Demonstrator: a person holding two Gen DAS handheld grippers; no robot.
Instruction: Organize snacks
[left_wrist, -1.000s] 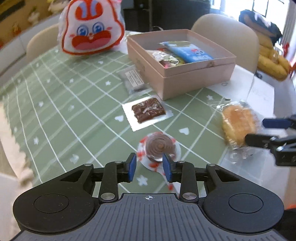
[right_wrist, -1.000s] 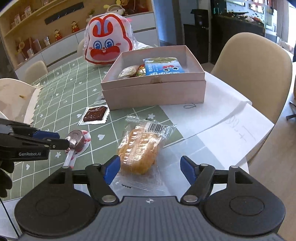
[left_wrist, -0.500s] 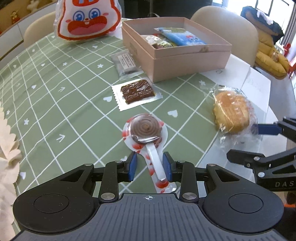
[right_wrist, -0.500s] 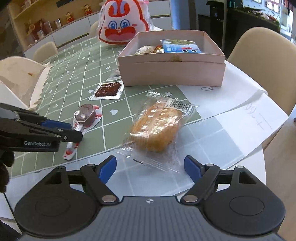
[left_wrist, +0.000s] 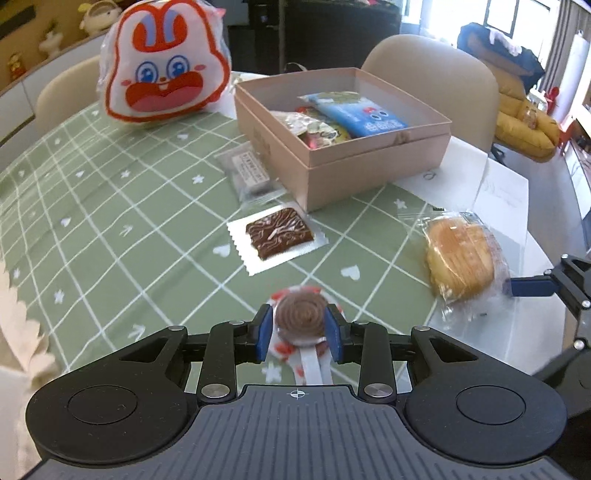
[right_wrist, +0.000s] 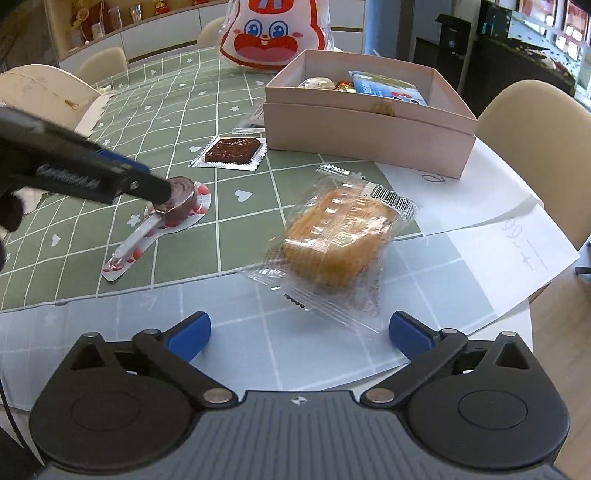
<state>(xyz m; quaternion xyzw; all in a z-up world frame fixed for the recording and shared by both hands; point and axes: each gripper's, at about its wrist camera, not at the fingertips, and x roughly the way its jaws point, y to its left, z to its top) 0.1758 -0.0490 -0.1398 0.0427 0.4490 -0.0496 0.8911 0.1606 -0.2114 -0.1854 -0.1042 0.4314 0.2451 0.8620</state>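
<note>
a: while your left gripper (left_wrist: 298, 334) pinches the chocolate lollipop (left_wrist: 301, 320) between its blue pads, where's the bread?

b: the wrapped bun (right_wrist: 334, 236) lies at twelve o'clock from your right gripper (right_wrist: 299, 332), whose jaws have just been opening wide, nothing between them.

a: and the pink box (right_wrist: 369, 129)?

b: at one o'clock beyond the bun, snacks inside; the brownie packet (right_wrist: 231, 151) sits at eleven.

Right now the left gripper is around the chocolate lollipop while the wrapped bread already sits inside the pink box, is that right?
Not quite: the wrapped bread lies on the table, outside the pink box, as the right wrist view shows. The left gripper is indeed around the chocolate lollipop.
</note>
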